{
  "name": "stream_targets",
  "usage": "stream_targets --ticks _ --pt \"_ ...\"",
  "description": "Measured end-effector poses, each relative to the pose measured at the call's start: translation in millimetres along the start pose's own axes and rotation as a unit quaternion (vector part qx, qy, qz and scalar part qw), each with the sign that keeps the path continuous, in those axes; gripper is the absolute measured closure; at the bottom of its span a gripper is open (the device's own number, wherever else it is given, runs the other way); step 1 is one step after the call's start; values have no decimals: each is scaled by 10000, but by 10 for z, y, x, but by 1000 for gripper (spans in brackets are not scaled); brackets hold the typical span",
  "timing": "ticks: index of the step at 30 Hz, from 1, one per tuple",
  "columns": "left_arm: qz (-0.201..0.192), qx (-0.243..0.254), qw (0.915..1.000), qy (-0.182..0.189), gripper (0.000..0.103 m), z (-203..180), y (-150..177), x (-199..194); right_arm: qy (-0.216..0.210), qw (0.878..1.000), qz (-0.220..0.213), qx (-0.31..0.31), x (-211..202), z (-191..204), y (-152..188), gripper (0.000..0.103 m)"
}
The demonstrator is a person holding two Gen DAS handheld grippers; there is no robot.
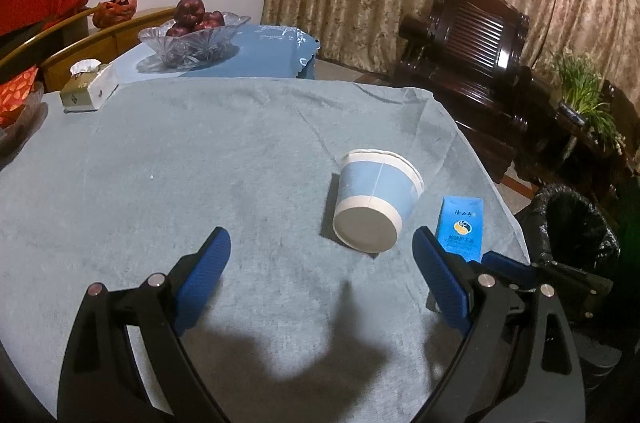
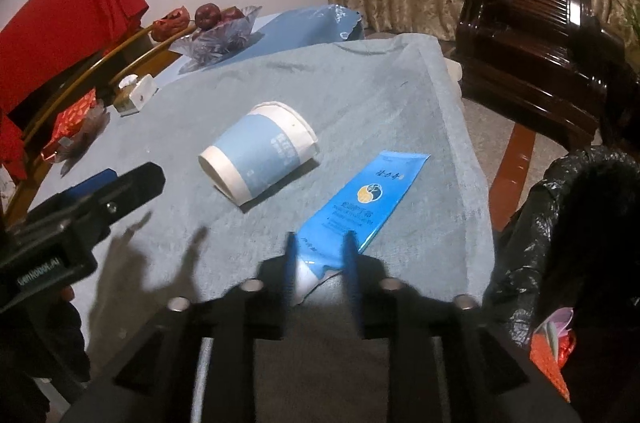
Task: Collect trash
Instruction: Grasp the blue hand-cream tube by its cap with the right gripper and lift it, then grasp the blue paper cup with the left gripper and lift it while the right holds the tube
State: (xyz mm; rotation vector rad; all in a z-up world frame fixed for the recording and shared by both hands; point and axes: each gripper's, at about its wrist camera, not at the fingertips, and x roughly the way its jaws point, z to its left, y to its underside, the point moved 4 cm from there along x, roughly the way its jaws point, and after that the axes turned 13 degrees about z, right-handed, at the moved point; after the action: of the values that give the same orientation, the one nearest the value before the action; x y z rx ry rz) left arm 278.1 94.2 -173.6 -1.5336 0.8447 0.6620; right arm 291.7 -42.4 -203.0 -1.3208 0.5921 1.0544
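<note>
cup (image 2: 260, 153): blue, white bands | tube (image 2: 366, 201): blue | cloth (image 1: 160, 163): grey-blue

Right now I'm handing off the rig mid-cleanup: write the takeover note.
Left gripper: open, empty, above the towel, near the tipped paper cup.
Right gripper: jaws narrow around the white cap end of the blue tube; whether the pads press on it cannot be told. The tube still looks to lie on the towel.
Bin, black-lined, stands off the table's right edge; some wrappers already inside.
Done: some trash binned.
Left: secure the tube and drop it in the bin, then the cup.
</note>
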Motion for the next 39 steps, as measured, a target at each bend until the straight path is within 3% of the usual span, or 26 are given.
stream_targets --ticks 6,9,18,27,31,39 --pt "15 -58 10000 26 13 42 22 -11 105 9997 45 203 51 -22 -12 55" --pt "-4 -65 10000 27 13 66 18 -21 55 9997 103 207 103 2 -25 52" --pt "9 -116 9999 -51 13 201 10 -15 54 9998 159 -84 229 150 -97 59" --pt "65 -184 9998 -70 13 281 39 26 46 9997 229 -119 406 162 -175 58" --pt "75 -216 9997 -91 13 314 44 31 -128 9997 192 -66 372 113 -174 63" --pt "51 -171 9998 -39 13 281 17 40 -98 9999 -52 6 157 8 -202 64"
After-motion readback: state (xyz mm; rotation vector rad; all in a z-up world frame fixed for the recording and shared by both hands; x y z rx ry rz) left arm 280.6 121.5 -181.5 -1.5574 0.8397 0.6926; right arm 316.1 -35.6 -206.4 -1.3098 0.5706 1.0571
